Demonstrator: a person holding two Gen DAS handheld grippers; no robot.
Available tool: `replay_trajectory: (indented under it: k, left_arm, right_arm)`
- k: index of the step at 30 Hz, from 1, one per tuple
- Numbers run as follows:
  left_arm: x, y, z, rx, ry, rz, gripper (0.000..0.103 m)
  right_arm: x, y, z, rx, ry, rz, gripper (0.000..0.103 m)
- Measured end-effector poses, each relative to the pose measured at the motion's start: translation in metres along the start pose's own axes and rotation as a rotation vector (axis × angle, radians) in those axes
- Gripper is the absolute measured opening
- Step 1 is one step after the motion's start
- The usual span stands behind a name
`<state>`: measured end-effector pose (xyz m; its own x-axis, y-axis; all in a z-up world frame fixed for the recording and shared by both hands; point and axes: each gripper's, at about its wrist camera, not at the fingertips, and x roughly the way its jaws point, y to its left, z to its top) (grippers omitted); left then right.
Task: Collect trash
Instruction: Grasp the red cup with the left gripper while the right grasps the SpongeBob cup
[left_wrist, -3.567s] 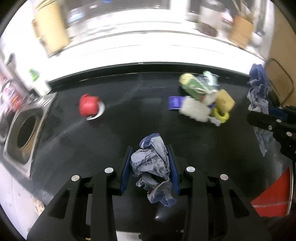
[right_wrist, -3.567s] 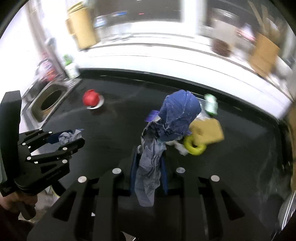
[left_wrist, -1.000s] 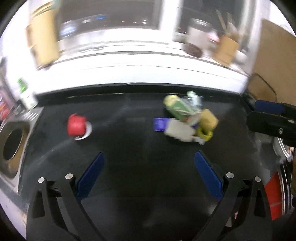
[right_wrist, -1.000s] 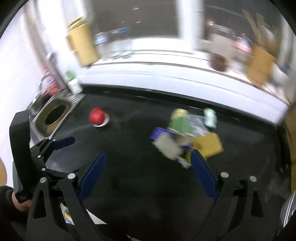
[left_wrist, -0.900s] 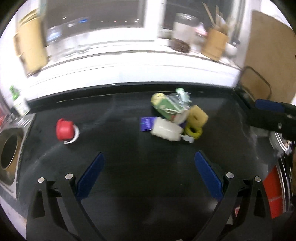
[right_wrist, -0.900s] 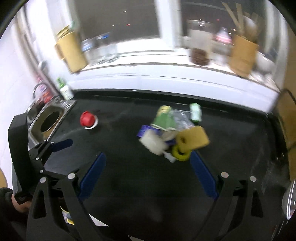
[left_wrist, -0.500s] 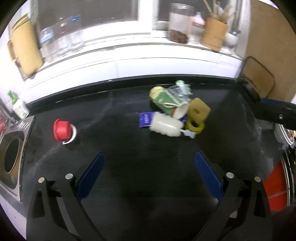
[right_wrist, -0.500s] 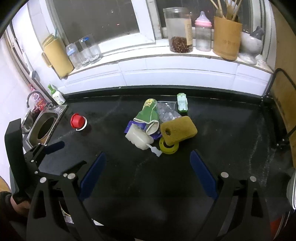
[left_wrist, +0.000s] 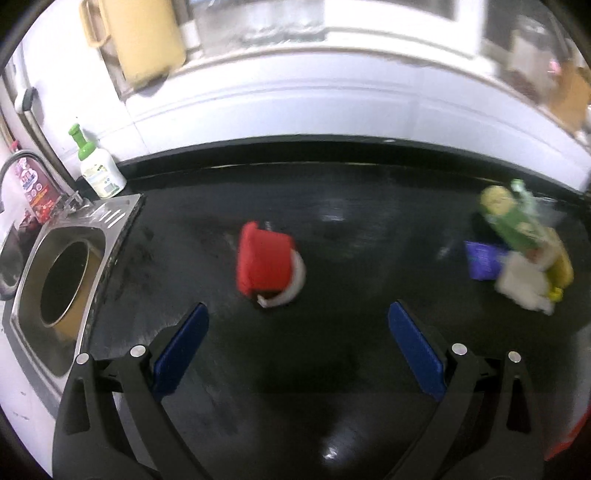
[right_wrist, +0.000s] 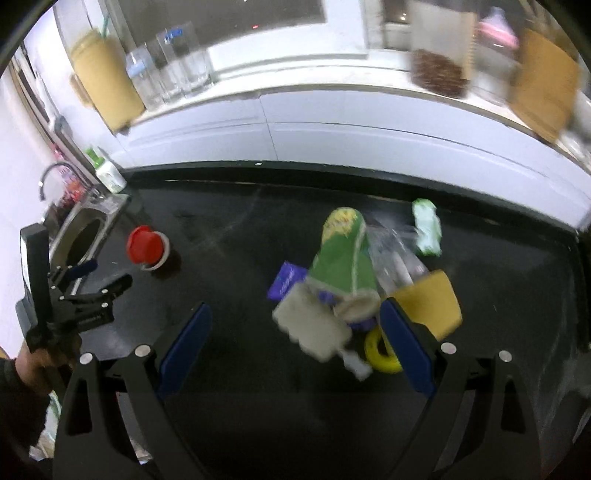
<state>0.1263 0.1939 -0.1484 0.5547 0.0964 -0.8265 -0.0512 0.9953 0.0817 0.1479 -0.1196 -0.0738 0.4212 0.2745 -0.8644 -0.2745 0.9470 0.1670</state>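
Note:
A red cup on a white lid (left_wrist: 266, 265) lies on the black counter just ahead of my open, empty left gripper (left_wrist: 297, 325); it also shows in the right wrist view (right_wrist: 146, 246). A pile of trash lies at the right: a green paper cup (right_wrist: 341, 258), a white plastic piece (right_wrist: 314, 328), a purple wrapper (right_wrist: 286, 280), a yellow sponge (right_wrist: 430, 302), a yellow ring (right_wrist: 380, 350) and clear plastic (right_wrist: 391, 254). My right gripper (right_wrist: 295, 332) is open and empty, its jaws either side of the pile's near edge. The pile shows in the left wrist view (left_wrist: 517, 254).
A steel sink (left_wrist: 62, 273) with a round drain is at the counter's left end, a green-capped bottle (left_wrist: 96, 168) behind it. A white tiled ledge (right_wrist: 332, 122) at the back holds jars, glasses and a tan pitcher (right_wrist: 105, 85). The left gripper shows in the right wrist view (right_wrist: 88, 291).
Both grippers have let go of the crumpled blue paper and now stand open. The left gripper has swung left and closer to the red cup; the right has moved in on the pile.

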Motion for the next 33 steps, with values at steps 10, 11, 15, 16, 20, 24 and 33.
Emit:
replay_trajectory:
  k: [10,11,15,16,20,24,33]
  left_arm:
    - [0.096,0.019,0.023,0.011,0.073,-0.012,0.095]
    - [0.102,0.02,0.026,0.013,0.075,-0.019,0.095]
    - [0.112,0.01,0.033,0.037,0.071,-0.059,0.072]
    - [0.111,0.009,0.035,0.039,0.069,-0.065,0.054]
    - [0.1,0.004,0.043,-0.003,0.085,-0.1,0.044]
    - [0.077,-0.003,0.046,-0.024,0.086,-0.123,0.043]
    - [-0.008,-0.029,0.029,-0.025,0.078,-0.11,0.043]
  right_arm:
    - [0.123,-0.011,0.037,-0.064,0.203,-0.197,0.075]
    - [0.128,-0.013,0.039,-0.071,0.205,-0.217,0.061]
    - [0.129,-0.016,0.05,-0.08,0.208,-0.237,0.024]
    - [0.127,-0.016,0.051,-0.081,0.204,-0.231,0.023]
    - [0.109,-0.019,0.057,-0.042,0.178,-0.179,0.022]
    - [0.085,-0.019,0.058,-0.006,0.133,-0.121,0.022]
    - [0.024,0.008,0.04,-0.065,0.064,-0.037,0.022]
